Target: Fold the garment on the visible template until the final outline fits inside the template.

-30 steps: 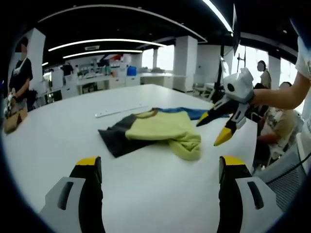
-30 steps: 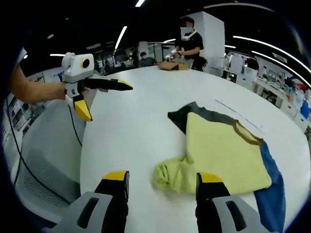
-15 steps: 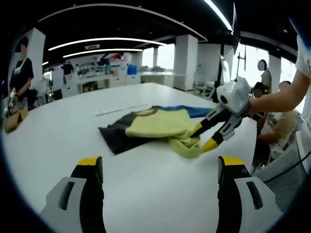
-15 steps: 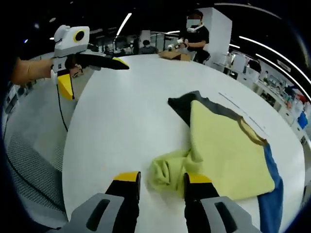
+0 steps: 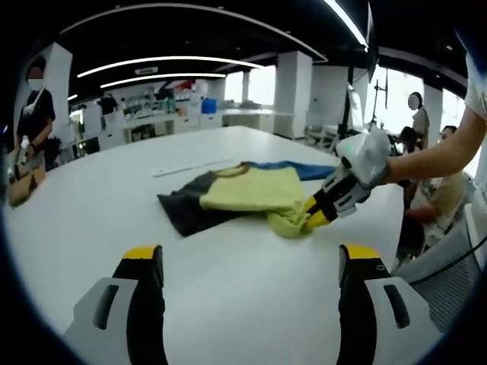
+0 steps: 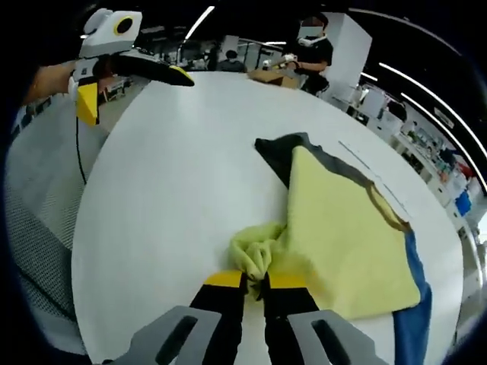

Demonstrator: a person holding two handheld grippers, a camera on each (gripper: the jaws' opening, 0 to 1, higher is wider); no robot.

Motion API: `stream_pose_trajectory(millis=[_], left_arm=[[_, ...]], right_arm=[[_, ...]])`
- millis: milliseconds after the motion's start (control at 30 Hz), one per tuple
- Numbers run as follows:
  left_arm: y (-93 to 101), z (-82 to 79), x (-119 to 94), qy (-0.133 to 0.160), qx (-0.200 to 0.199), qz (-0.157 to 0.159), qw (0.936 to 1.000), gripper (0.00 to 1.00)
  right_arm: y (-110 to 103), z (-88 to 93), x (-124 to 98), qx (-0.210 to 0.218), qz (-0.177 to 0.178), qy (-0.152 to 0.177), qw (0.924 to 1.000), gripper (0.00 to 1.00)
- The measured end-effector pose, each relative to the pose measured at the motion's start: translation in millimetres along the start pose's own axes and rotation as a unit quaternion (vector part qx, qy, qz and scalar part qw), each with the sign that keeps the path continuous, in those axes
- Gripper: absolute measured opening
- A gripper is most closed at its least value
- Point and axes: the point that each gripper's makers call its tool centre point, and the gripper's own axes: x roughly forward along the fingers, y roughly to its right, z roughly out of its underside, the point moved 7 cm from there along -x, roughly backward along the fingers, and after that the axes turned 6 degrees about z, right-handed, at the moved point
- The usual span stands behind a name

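Note:
A garment lies on the white table (image 5: 91, 198), with a yellow body (image 5: 247, 190), a dark grey sleeve (image 5: 183, 214) and a blue part (image 5: 293, 169) behind. My right gripper (image 6: 256, 281) is shut on the bunched yellow sleeve (image 6: 255, 251) at the garment's near corner. That same gripper (image 5: 313, 219) reaches in from the right, pinching the sleeve (image 5: 288, 222) low over the table. My left gripper (image 5: 251, 258) stands open, short of the garment, with bare table between its jaws. From across the table it (image 6: 137, 95) hovers open at the far left edge.
A thin white strip (image 5: 190, 167) lies on the table behind the garment. A person (image 5: 30, 122) stands at the far left by a brown box (image 5: 23, 186). Seated people (image 5: 430, 190) are close to the right table edge. Grey floor (image 6: 38, 198) lies beyond the table's left edge.
My right gripper came down from above the table to the yellow sleeve and shut on it, bunching the cloth. The left gripper stayed open in place.

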Motion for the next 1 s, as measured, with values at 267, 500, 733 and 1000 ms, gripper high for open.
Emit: stream_pose_trajectory(millis=[267, 500, 733, 1000], left_arm=[[-0.6, 0.5, 0, -0.002, -0.002, 0.001, 1.0, 0.91], [-0.1, -0.3, 1, -0.001, -0.003, 0.005, 1.0, 0.9], [-1.9, 0.5, 4, -0.003, -0.007, 0.007, 1.0, 0.9], [-2.6, 1.8, 7, -0.003, -0.011, 0.009, 0.9999, 0.88]], right_arm=[[11, -10.5, -20, 0.017, -0.004, 0.017, 0.9997, 0.02], [34, -30.5, -41, 0.004, 0.014, 0.041, 0.9991, 0.02], [72, -50.3, -49, -0.003, 0.052, 0.05, 0.9974, 0.01], [109, -69.4, -39, -0.009, 0.092, 0.043, 0.9948, 0.01]])
